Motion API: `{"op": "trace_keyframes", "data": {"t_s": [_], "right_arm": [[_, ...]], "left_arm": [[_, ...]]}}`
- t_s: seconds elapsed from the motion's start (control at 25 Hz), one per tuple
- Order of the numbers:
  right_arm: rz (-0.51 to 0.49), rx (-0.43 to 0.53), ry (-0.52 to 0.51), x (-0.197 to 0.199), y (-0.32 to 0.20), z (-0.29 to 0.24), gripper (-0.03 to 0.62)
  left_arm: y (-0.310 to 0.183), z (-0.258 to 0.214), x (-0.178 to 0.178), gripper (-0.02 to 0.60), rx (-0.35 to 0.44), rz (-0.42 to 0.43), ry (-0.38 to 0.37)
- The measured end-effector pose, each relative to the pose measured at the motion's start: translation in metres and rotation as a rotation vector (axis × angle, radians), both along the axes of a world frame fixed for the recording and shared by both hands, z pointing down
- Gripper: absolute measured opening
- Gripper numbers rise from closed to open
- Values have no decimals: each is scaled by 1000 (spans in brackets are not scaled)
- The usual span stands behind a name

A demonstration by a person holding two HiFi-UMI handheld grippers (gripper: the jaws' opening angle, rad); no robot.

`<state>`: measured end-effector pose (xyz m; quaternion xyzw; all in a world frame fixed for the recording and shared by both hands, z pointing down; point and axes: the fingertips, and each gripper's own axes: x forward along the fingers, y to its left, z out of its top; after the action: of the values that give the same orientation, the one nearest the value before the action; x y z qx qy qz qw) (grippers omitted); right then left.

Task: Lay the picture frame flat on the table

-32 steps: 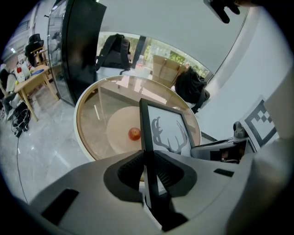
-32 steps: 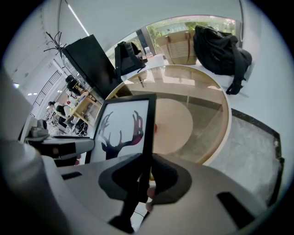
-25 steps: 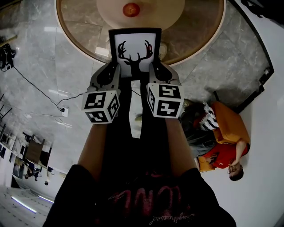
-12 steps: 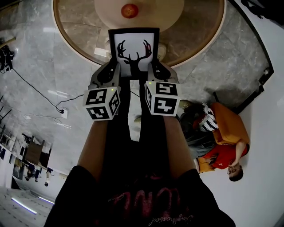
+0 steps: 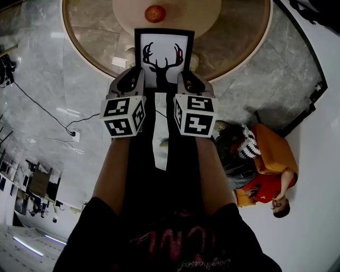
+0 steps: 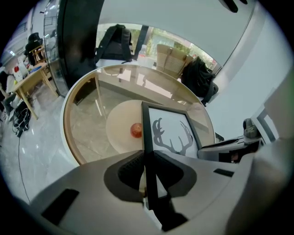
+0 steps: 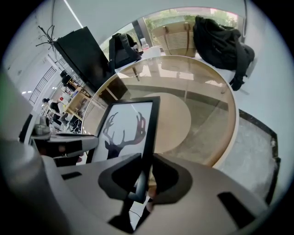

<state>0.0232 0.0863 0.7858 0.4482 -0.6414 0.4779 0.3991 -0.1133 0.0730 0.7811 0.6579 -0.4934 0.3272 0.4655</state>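
Round glass table [image 5: 239, 48] on grey marble floor; above its near edge hangs a deer-print picture frame [image 5: 163, 56], left gripper [image 6: 147, 170] and right gripper [image 7: 143, 174] each clamped on one side edge, apparently to lower it level.

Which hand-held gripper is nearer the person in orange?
Right. The right hand-held gripper grips the picture frame edge toward the person in orange; the left hand-held gripper, the far edge.

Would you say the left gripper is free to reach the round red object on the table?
Probably not: the left gripper is shut on the picture frame at its left edge, the right gripper at its right edge. The round red object lies beyond the frame; it must let go first.
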Motion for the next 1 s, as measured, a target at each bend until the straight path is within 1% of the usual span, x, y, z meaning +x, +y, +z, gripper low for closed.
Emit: {"op": "trace_keyframes", "data": {"t_s": [0.52, 0.68, 0.84, 1.0], "right_arm": [[-18, 7, -3, 1, -1, 1, 81], [-18, 12, -9, 1, -2, 2, 81], [-7, 17, -20, 1, -1, 0, 81], [-9, 33, -21, 1, -2, -2, 81]], "left_arm": [[2, 5, 1, 71, -14, -7, -7], [2, 6, 1, 72, -6, -5, -23], [2, 4, 1, 72, -6, -8, -20], [-1, 0, 1, 72, 18, 14, -27]]}}
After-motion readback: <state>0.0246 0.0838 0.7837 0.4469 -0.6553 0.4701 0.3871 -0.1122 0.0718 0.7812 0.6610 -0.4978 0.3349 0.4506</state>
